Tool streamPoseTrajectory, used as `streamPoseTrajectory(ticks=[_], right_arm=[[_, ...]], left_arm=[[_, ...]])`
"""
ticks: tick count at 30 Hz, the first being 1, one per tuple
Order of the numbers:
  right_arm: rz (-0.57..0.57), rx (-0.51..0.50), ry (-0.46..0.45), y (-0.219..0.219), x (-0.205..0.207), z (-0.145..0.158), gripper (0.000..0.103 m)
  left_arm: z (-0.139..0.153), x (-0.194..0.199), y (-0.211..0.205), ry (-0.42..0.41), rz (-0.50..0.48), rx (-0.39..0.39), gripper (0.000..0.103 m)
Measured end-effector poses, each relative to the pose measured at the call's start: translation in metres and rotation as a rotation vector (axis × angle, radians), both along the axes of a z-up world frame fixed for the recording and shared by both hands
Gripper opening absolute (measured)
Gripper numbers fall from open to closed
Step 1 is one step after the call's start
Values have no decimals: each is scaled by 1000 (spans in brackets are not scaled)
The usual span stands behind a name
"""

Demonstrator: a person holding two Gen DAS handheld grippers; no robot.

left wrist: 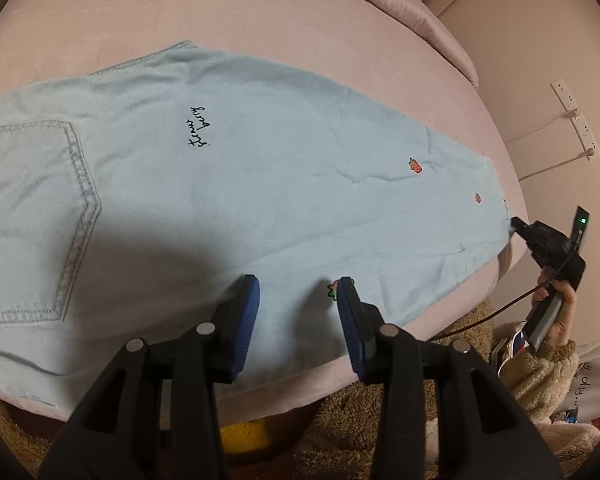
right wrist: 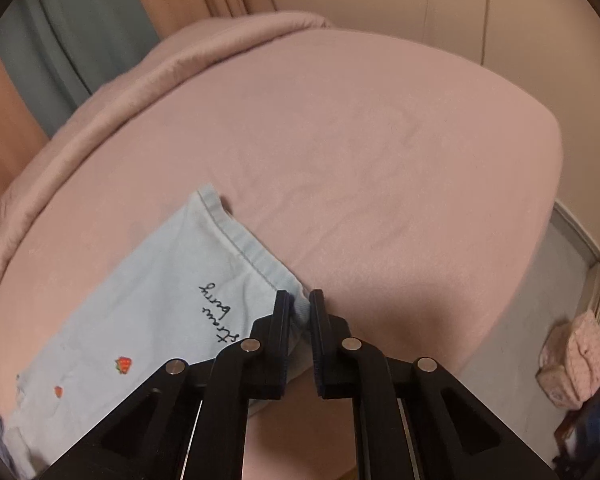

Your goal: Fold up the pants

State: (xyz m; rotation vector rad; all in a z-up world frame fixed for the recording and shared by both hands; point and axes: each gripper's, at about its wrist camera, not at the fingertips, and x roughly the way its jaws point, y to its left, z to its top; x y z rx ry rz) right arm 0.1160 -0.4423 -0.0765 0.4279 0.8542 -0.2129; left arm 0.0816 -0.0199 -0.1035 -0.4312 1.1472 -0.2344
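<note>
Light blue pants [left wrist: 228, 184] spread flat on a pink bed [left wrist: 260, 12], one leg stacked on the other by the look of it, running from the back pocket [left wrist: 36, 216] at the left of the left wrist view out to the hem at the far right. Black cursive stitching [left wrist: 198, 127] around mid-leg, plus a few small strawberry patches [left wrist: 416, 166] further toward the hem.

Left gripper [left wrist: 298, 300] hanging just over the near edge of the leg, jaws partly apart, nothing caught between the blue pads [left wrist: 249, 312]. Another strawberry patch peeking out right beside the right-hand pad. Big dark shadow on the fabric just left of it.

Right gripper [right wrist: 300, 322] clamped narrow on the hem corner [right wrist: 298, 300] of the pants, a bunched bit of blue fabric pinched between the fingers. Same gripper visible way off at the right edge of the left wrist view, nose on the end of the leg, with a hand [left wrist: 560, 312] in a fuzzy tan sleeve [left wrist: 540, 376] wrapped around the handle and a cable trailing off it.

Stitched hem seam [right wrist: 236, 240] running diagonally away from the pinch in the right wrist view, the rest of the bed bare and pink beyond it. Shaggy brown rug [left wrist: 360, 412] on the floor under the bed edge, wall sockets [left wrist: 576, 120] off to the right.
</note>
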Motion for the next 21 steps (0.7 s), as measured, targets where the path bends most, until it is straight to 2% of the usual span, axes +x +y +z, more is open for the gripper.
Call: streamPoseTrajectory(ticks=[3, 5, 10, 12, 16, 17, 18, 19, 21], right_arm=[[-30, 1, -55, -3, -9, 13, 6], [-40, 26, -67, -7, -5, 10, 6], [-49, 51, 12, -13, 5, -24, 6], [-59, 76, 0, -16, 7, -27, 6], [-66, 74, 11, -16, 8, -22, 7], [-66, 70, 7, -15, 4, -19, 10], [-70, 67, 0, -15, 1, -16, 18], [-78, 66, -15, -15, -5, -12, 23], [-85, 94, -43, -16, -15, -9, 51]], left_arm=[[-1, 1, 4, 9, 0, -14, 41], [-2, 3, 6, 13, 5, -23, 41], [-2, 3, 4, 10, 10, -17, 41], [0, 4, 2, 19, 10, -10, 42], [9, 7, -7, 31, 5, 13, 53], [13, 6, -9, 19, 8, 26, 57], [16, 6, -12, 5, 9, 35, 65], [21, 4, -14, -12, 11, 44, 69], [27, 3, -18, -35, 12, 52, 75]])
